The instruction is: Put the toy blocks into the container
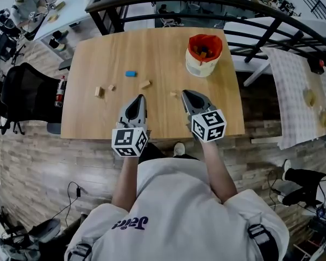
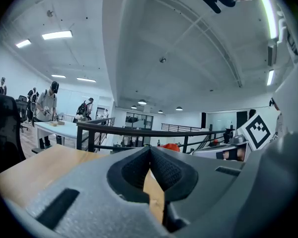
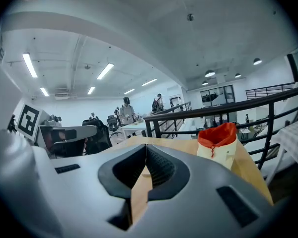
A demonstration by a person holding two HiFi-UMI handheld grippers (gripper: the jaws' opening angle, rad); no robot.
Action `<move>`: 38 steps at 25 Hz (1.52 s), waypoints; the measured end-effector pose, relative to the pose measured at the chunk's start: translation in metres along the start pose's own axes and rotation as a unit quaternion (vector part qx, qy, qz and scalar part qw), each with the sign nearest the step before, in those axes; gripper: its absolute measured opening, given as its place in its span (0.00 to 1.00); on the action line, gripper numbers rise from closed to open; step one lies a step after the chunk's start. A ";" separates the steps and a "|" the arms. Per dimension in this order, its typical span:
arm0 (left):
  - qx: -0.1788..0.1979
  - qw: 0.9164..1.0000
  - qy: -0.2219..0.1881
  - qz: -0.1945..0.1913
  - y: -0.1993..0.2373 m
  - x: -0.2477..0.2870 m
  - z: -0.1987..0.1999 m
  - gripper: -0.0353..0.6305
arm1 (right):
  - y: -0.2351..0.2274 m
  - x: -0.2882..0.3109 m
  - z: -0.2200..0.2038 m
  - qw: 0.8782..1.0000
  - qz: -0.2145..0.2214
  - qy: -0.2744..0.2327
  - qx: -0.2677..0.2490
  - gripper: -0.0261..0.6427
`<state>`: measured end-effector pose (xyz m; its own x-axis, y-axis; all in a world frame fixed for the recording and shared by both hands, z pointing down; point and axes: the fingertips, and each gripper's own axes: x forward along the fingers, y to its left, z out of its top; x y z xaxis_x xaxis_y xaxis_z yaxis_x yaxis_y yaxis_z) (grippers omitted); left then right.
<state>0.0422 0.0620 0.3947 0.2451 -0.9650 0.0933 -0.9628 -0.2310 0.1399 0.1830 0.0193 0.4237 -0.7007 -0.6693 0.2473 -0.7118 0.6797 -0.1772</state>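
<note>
Wooden table [image 1: 98,53] carries the container [image 1: 204,63]; left of the container lie one blue block [image 1: 130,73] and several wooden blocks [image 1: 145,84].

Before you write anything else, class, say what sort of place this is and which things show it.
Probably an open-plan office or lab workspace: a black office chair beside a wooden table, people working at a white desk near a black railing, and strip lights on a high ceiling.
</note>
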 end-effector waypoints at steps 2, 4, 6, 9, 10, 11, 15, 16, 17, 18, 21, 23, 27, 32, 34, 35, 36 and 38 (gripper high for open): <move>-0.008 1.000 0.017 0.000 0.003 0.008 -0.012 0.06 | -0.006 0.003 -0.014 1.000 0.011 0.026 -0.009 0.06; -0.010 0.999 0.030 -0.009 0.005 0.019 -0.023 0.06 | -0.011 0.008 -0.029 0.998 0.024 0.056 -0.032 0.06; -0.007 0.999 0.040 -0.023 0.006 0.033 -0.031 0.06 | -0.017 0.014 -0.047 0.993 0.038 0.093 -0.062 0.06; -0.002 0.997 0.054 -0.047 0.007 0.053 -0.043 0.06 | -0.031 0.023 -0.076 0.981 0.053 0.154 -0.106 0.06; -0.001 0.997 0.059 -0.055 0.008 0.059 -0.046 0.06 | -0.034 0.027 -0.084 0.976 0.058 0.172 -0.118 0.06; -0.001 0.996 0.063 -0.061 0.010 0.064 -0.050 0.06 | -0.038 0.032 -0.090 0.972 0.064 0.187 -0.128 0.06; 0.014 0.993 0.087 -0.073 0.022 0.083 -0.067 0.07 | -0.043 0.054 -0.114 0.950 0.097 0.242 -0.174 0.06; 0.014 0.993 0.093 -0.078 0.024 0.087 -0.072 0.07 | -0.043 0.060 -0.120 0.941 0.107 0.259 -0.188 0.06; 0.013 0.992 0.097 -0.082 0.027 0.091 -0.077 0.07 | -0.045 0.067 -0.126 0.933 0.116 0.273 -0.203 0.06; 0.010 0.991 0.100 -0.086 0.031 0.096 -0.082 0.07 | -0.046 0.075 -0.133 0.925 0.123 0.286 -0.217 0.06; 0.002 0.989 0.110 -0.098 0.039 0.107 -0.094 0.07 | -0.050 0.099 -0.156 0.905 0.143 0.316 -0.244 0.07; 0.000 0.988 0.115 -0.105 0.042 0.112 -0.099 0.06 | -0.049 0.113 -0.171 0.894 0.156 0.335 -0.254 0.13; -0.010 0.985 0.133 -0.113 0.048 0.118 -0.111 0.06 | -0.053 0.138 -0.204 0.873 0.162 0.372 -0.271 0.29; -0.016 0.980 0.150 -0.131 0.047 0.119 -0.119 0.06 | -0.061 0.155 -0.238 0.852 0.157 0.412 -0.282 0.29; -0.016 0.977 0.157 -0.140 0.046 0.119 -0.123 0.06 | -0.064 0.159 -0.247 0.847 0.153 0.423 -0.282 0.29; -0.016 0.977 0.160 -0.143 0.046 0.119 -0.125 0.06 | -0.066 0.160 -0.251 0.845 0.150 0.429 -0.282 0.29; -0.015 0.976 0.162 -0.144 0.047 0.120 -0.126 0.06 | -0.068 0.162 -0.254 0.843 0.146 0.433 -0.283 0.29; -0.015 0.976 0.163 -0.145 0.051 0.122 -0.127 0.06 | -0.072 0.166 -0.258 0.842 0.141 0.439 -0.281 0.27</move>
<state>0.0377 -0.0514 0.5380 0.5339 -0.7677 0.3543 -0.8455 -0.4791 0.2359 0.1306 -0.0632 0.7236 -0.3548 -0.1457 0.9235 -0.2147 0.9741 0.0712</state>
